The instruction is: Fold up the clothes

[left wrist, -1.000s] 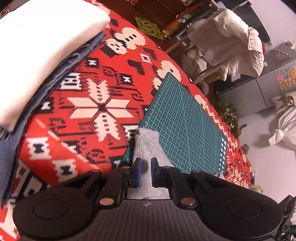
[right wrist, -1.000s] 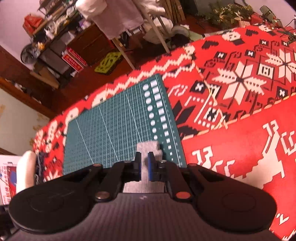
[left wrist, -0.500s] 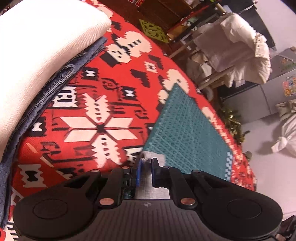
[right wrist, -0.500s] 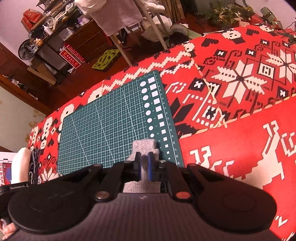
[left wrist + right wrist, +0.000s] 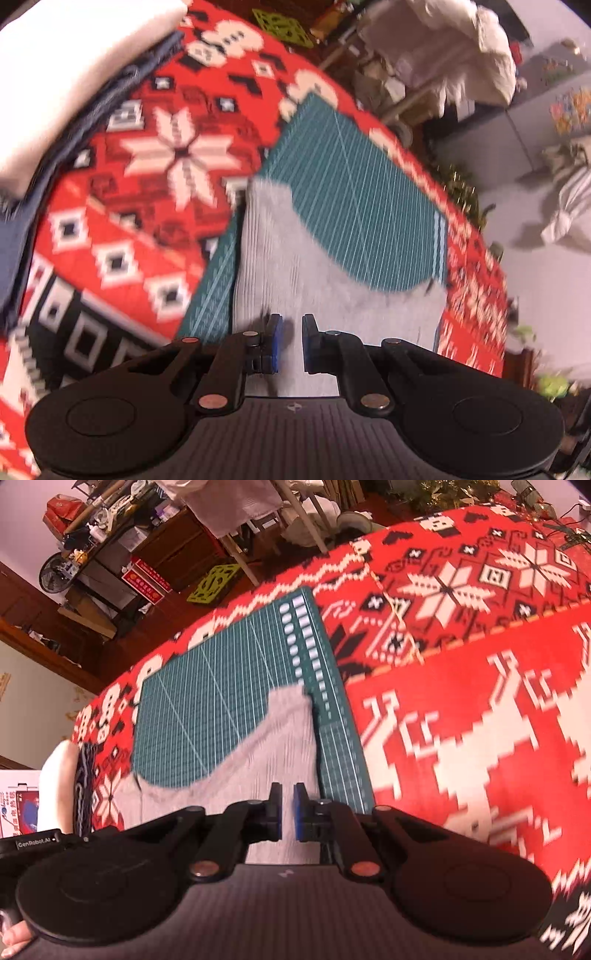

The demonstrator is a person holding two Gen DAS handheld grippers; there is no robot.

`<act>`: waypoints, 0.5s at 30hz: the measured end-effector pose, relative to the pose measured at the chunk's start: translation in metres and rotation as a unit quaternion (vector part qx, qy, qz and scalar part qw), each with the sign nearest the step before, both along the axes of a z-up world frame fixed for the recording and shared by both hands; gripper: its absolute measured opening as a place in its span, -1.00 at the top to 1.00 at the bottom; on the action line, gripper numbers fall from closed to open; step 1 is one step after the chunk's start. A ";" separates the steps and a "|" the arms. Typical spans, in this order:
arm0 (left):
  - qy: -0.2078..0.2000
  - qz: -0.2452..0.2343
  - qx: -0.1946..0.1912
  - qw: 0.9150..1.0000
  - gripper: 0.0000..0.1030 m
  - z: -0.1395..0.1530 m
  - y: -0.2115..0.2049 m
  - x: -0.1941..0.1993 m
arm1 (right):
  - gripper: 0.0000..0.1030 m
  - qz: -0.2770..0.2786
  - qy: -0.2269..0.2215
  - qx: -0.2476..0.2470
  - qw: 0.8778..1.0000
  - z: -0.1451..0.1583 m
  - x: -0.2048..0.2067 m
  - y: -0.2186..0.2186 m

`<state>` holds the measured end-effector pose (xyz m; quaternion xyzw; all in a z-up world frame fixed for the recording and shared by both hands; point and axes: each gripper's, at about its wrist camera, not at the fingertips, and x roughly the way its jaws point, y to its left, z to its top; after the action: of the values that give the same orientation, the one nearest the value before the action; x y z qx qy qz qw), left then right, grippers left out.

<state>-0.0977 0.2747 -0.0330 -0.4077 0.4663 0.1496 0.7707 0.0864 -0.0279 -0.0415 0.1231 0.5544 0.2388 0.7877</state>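
A: Start closest in. What are the two tools doing?

B: The left gripper (image 5: pixel 290 343) has its jaws drawn in to a narrow gap, pinching the near edge of the grey ribbed garment (image 5: pixel 295 266). The right gripper (image 5: pixel 287 818) is the same, jaws nearly together on the grey cloth at its other end.

A: And where does that garment sit?

B: It is draped over the near part of the green cutting mat (image 5: pixel 354 192). Its near edge hangs in a curve between the two grips, with two corners lying further up the mat, one near each side edge.

A: What is under the mat?

B: A red patterned blanket (image 5: pixel 147 206), showing on every side of the mat.

A: Anything to the mat's side?

B: To its left lies a folded stack: a white cloth (image 5: pixel 66 74) on top of a dark blue one (image 5: pixel 22 236).

A: Beyond the mat?

B: A chair heaped with pale laundry (image 5: pixel 454 55), and blurred room clutter.
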 end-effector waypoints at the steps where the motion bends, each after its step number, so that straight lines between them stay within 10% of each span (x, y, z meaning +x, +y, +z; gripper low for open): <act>1: 0.007 -0.005 0.005 1.000 0.82 0.000 -0.004 -0.004 | 0.88 0.001 -0.002 -0.003 1.000 -0.001 -0.005 0.000; 15: 0.019 -0.051 0.018 0.998 0.82 -0.006 -0.028 -0.019 | 0.87 -0.046 0.031 0.019 0.998 -0.020 0.000 -0.021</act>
<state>-0.1165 0.2466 -0.0390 -0.3666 0.4985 0.1261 0.7753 0.0865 -0.0491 -0.0619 0.1706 0.5677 0.2086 0.7779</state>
